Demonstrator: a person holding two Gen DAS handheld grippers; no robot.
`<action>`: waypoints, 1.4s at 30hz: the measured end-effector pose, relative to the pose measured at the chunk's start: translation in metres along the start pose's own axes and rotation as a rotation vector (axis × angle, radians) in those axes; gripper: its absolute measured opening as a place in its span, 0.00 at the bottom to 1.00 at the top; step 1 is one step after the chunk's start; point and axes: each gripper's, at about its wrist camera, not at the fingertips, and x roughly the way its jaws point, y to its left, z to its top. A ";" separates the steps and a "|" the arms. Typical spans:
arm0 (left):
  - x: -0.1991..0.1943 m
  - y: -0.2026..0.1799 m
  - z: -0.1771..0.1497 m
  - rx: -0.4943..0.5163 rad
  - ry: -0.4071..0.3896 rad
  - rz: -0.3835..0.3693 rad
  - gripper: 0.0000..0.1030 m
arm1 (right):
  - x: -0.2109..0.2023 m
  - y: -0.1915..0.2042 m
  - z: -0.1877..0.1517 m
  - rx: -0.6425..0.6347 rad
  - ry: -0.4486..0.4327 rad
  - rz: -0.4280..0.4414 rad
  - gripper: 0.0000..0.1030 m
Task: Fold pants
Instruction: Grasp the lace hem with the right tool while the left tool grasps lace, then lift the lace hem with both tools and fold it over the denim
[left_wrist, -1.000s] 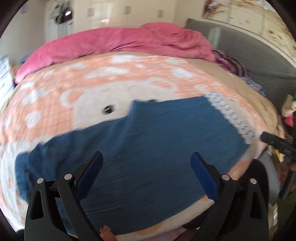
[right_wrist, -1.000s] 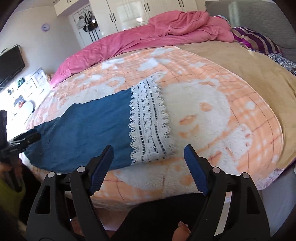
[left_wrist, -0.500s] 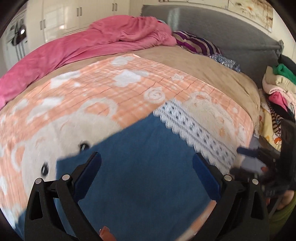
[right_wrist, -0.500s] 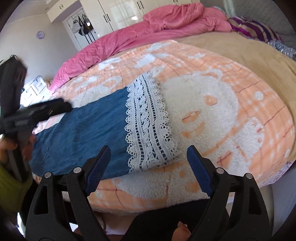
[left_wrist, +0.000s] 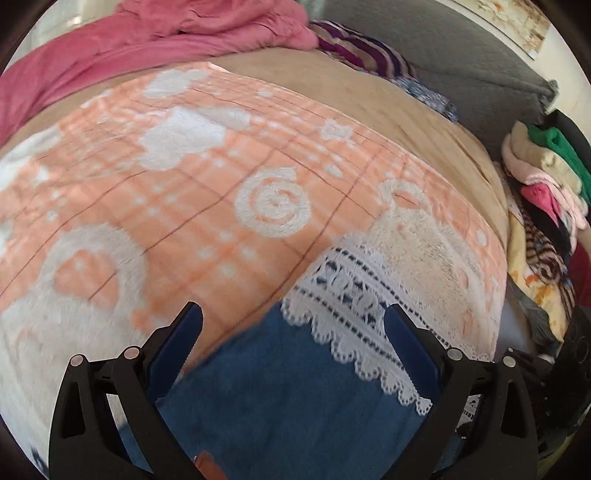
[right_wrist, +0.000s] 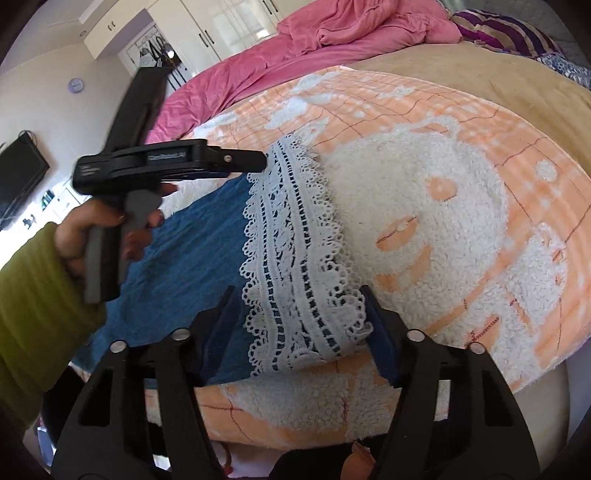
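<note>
Right wrist view: our right gripper (right_wrist: 301, 317) spreads its jaws wide around the lace hem (right_wrist: 295, 258) of the blue pants (right_wrist: 184, 266), gripping nothing. Our left gripper (left_wrist: 293, 334) hovers equally wide above the hem's far corner. Flat on the orange blanket (right_wrist: 461, 122), the pants run lengthwise away from the hem, leftward.
</note>
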 end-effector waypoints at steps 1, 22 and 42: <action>0.002 -0.002 0.003 0.024 -0.007 -0.024 0.95 | 0.000 -0.001 0.000 0.000 -0.002 0.004 0.52; 0.000 -0.018 -0.001 0.054 -0.106 -0.237 0.23 | 0.000 0.001 0.004 0.056 -0.055 0.110 0.17; -0.118 0.094 -0.117 -0.296 -0.219 -0.153 0.32 | 0.033 0.166 -0.018 -0.355 0.044 0.220 0.17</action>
